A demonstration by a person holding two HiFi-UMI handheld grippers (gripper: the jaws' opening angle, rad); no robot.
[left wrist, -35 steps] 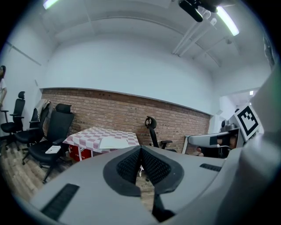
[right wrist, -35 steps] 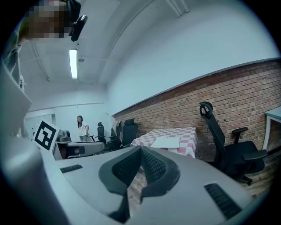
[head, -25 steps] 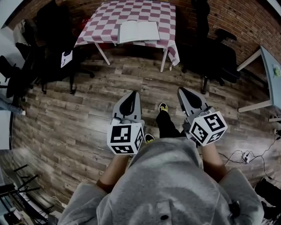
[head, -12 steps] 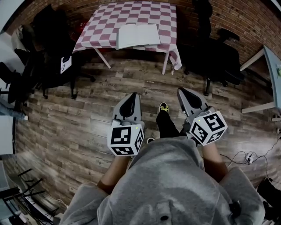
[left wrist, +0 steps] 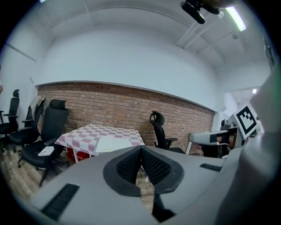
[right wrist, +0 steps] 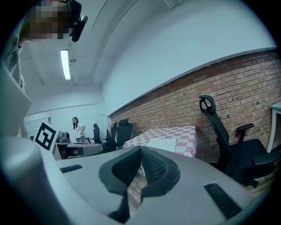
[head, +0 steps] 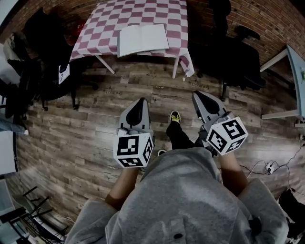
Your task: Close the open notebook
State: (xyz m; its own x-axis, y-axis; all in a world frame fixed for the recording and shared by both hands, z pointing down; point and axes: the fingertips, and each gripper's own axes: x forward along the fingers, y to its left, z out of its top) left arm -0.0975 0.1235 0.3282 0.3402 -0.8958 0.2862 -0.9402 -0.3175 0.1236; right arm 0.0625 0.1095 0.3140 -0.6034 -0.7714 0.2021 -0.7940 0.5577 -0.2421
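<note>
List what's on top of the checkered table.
Only the open notebook, lying flat near the front edge of the checkered tablecloth. Nothing else shows on the cloth. Its far end is cut off in the head view, and what the pages cover is hidden.

We see a checked cloth (head: 143, 12) draped over the table (head: 105, 64), and the notebook (head: 143, 39) on it shows matt white paper. Behind the table the wall (head: 259, 19) is rough brick; in front of it the floor (head: 86, 119) is worn, matt wood planking.
</note>
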